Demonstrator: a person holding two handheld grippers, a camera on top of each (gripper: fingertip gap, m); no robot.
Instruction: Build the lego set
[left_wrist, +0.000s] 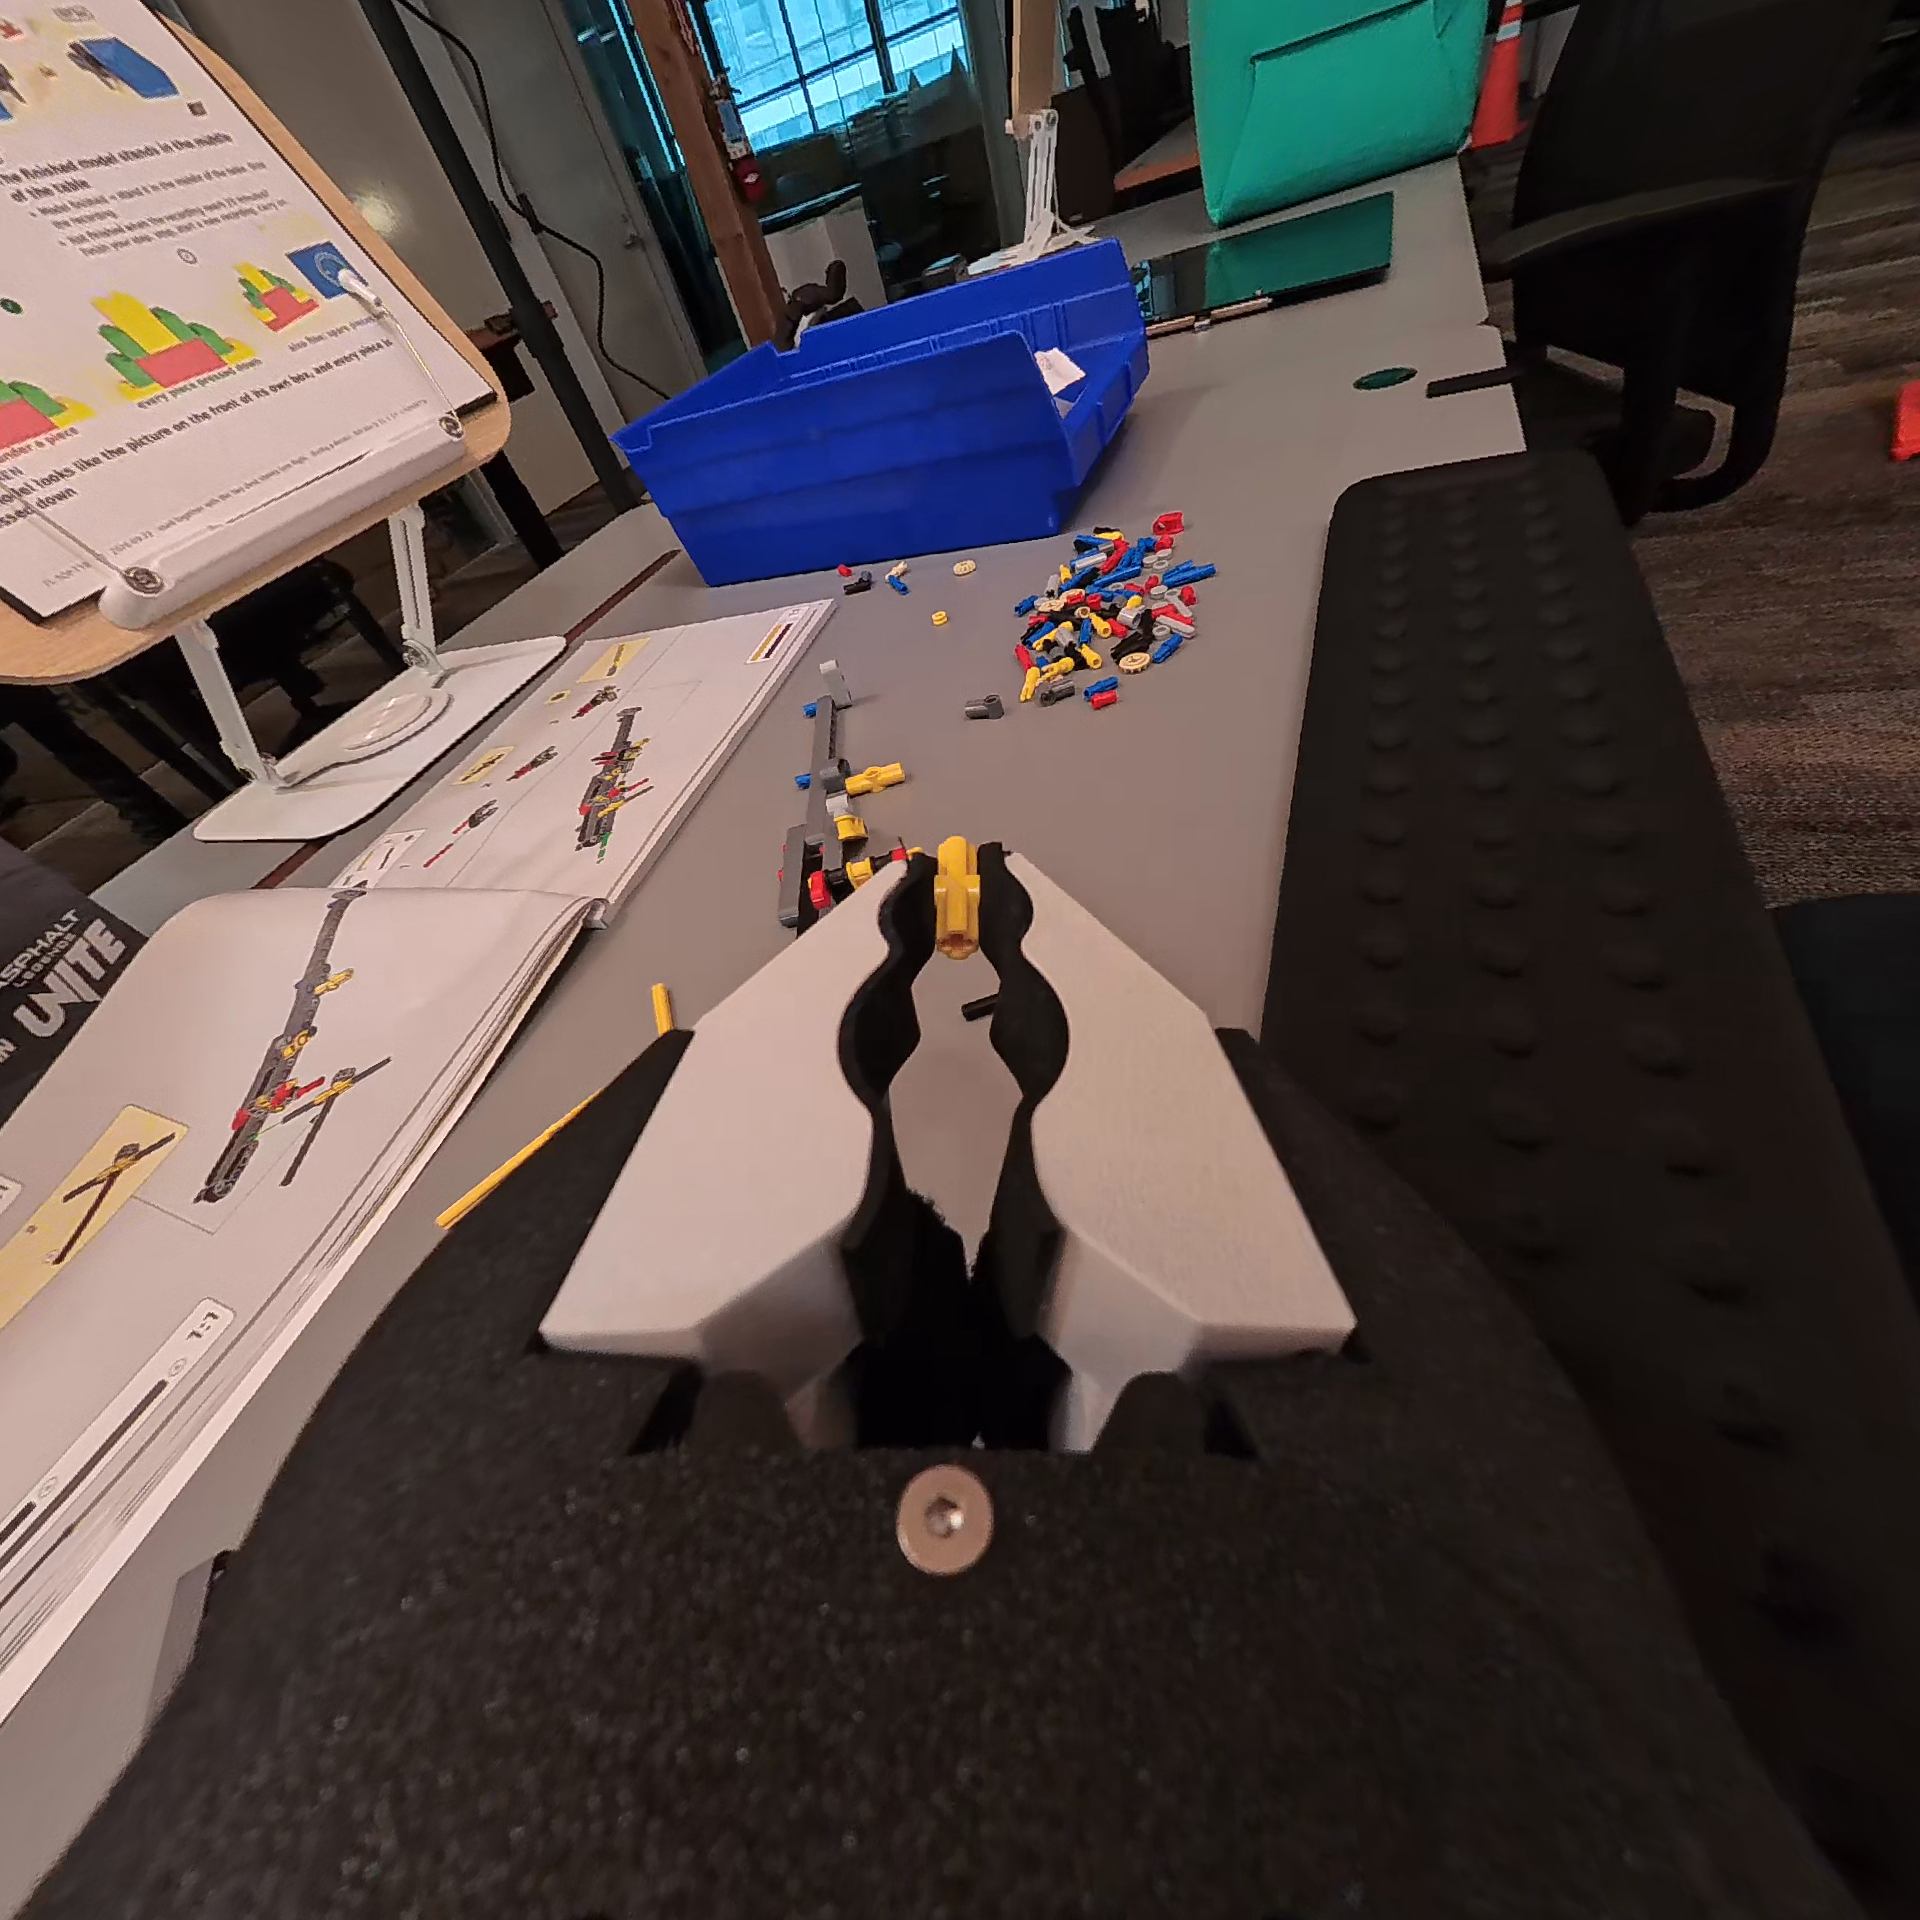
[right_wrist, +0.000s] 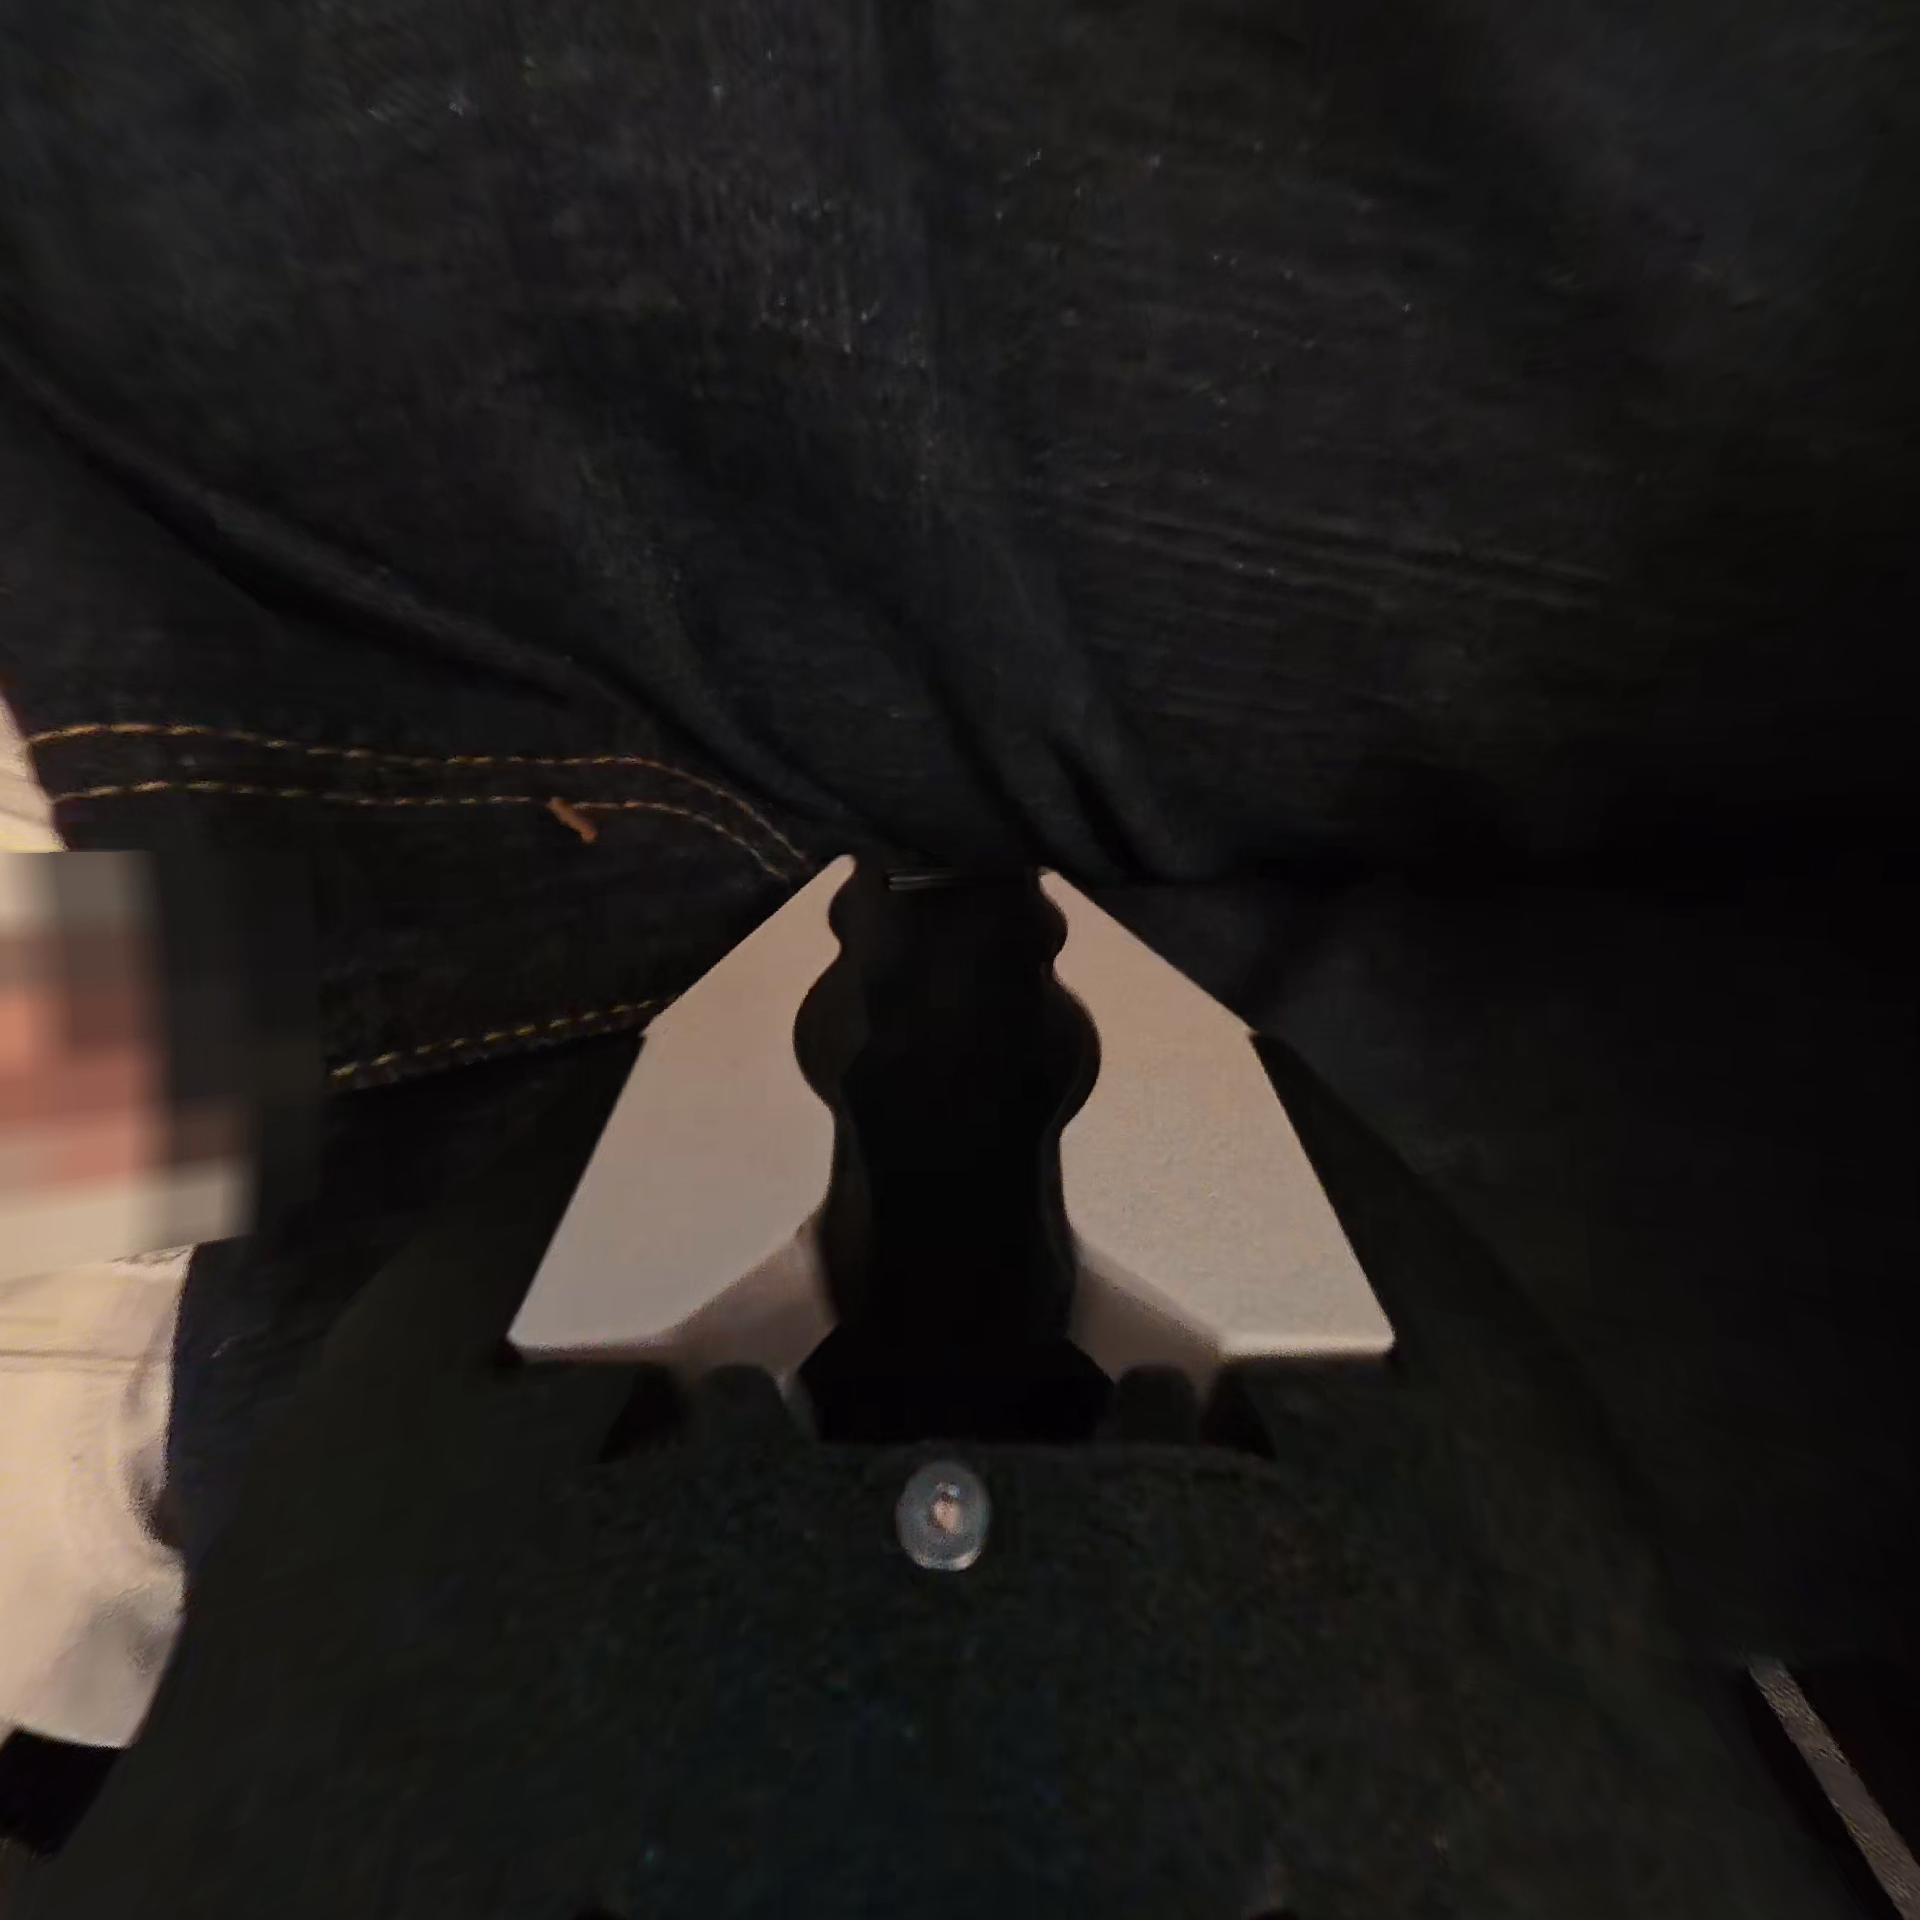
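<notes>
Left gripper (left_wrist: 956, 868) is pinching a yellow connector (left_wrist: 954, 896) at its fingertips, over the grey table (left_wrist: 1091, 790).

Just beyond it, the long grey beam assembly (left_wrist: 826, 790) is lying beside the open instruction booklet (left_wrist: 312, 1060), with a loose pile of small pieces (left_wrist: 1117, 613) and a blue bin (left_wrist: 894, 416) farther back. A black studded mat (left_wrist: 1507, 831) is covering the table's right side; an office room is showing behind. The right gripper (right_wrist: 948, 873) is pressing against dark denim (right_wrist: 831, 416), fingers parted, seemingly with a thin dark piece across the tips.
</notes>
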